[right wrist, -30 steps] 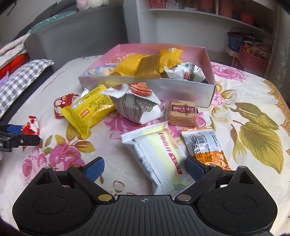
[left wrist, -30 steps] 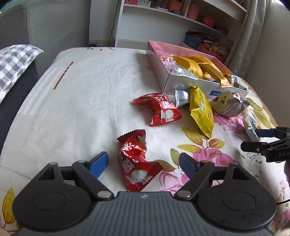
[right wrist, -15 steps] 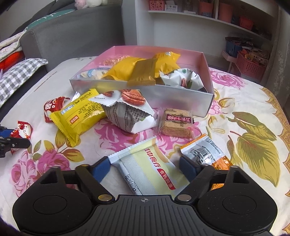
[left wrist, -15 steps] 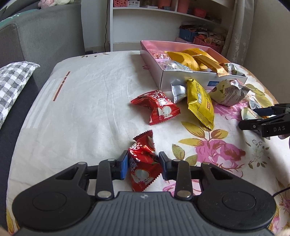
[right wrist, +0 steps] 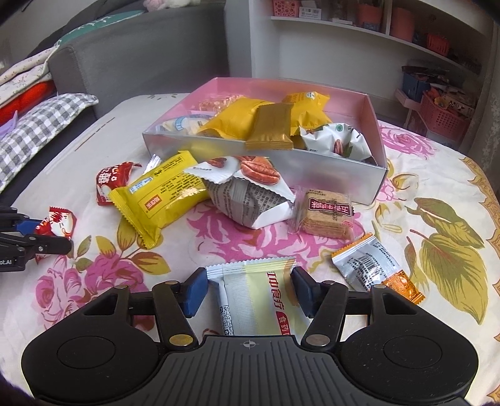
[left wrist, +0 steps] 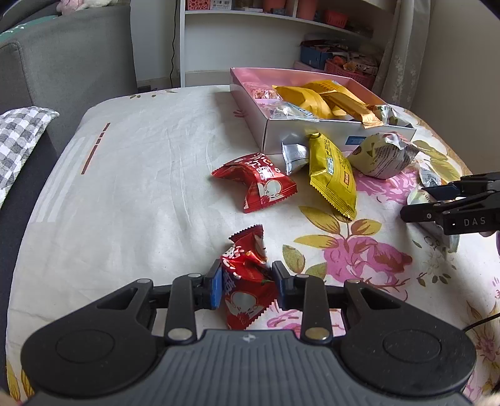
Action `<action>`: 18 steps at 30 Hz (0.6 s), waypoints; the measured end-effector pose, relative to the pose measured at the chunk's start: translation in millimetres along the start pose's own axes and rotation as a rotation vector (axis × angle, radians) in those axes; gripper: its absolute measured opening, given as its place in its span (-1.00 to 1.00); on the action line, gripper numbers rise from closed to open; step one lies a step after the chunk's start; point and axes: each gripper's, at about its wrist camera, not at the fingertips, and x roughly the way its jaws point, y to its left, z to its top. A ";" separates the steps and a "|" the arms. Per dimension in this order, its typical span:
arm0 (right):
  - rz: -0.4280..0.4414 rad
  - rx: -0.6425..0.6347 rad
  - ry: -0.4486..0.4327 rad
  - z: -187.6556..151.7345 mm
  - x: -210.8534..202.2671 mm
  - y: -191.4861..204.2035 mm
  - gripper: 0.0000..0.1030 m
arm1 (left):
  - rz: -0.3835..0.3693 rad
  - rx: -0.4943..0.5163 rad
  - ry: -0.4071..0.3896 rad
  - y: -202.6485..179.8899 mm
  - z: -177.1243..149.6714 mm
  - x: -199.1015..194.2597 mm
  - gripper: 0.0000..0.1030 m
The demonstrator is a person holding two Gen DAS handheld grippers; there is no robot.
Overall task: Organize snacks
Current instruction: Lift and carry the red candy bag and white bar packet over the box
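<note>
My left gripper [left wrist: 247, 285] is shut on a small red snack packet [left wrist: 247, 281] and holds it over the floral cloth; it also shows in the right wrist view [right wrist: 57, 221]. My right gripper [right wrist: 248, 289] has its jaws around a white-and-yellow snack packet [right wrist: 259, 299], touching or nearly touching its sides. The pink-lined box [right wrist: 372, 181] holds several yellow and white packets. It also shows in the left wrist view [left wrist: 337, 134].
Loose on the cloth lie a second red packet [left wrist: 259, 184], a yellow packet [right wrist: 159, 196], a pecan packet [right wrist: 250, 190], a brown biscuit pack [right wrist: 326, 214] and an orange-ended packet [right wrist: 375, 268]. A grey sofa [left wrist: 62, 62] and shelves [left wrist: 281, 18] stand behind.
My left gripper closed on the red packet and lifted it. My right gripper moved forward over the white-and-yellow packet and its jaws narrowed around it.
</note>
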 end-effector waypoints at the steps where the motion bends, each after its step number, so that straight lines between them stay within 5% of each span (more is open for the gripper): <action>1: 0.003 -0.003 -0.002 0.2 -1.1 1.4 0.12 | -0.001 -0.002 0.000 0.4 0.4 -0.3 -0.44; 18: 0.064 0.038 -0.086 18.1 -31.9 7.7 0.12 | -0.018 0.014 -0.057 -7.1 15.8 -13.7 -0.45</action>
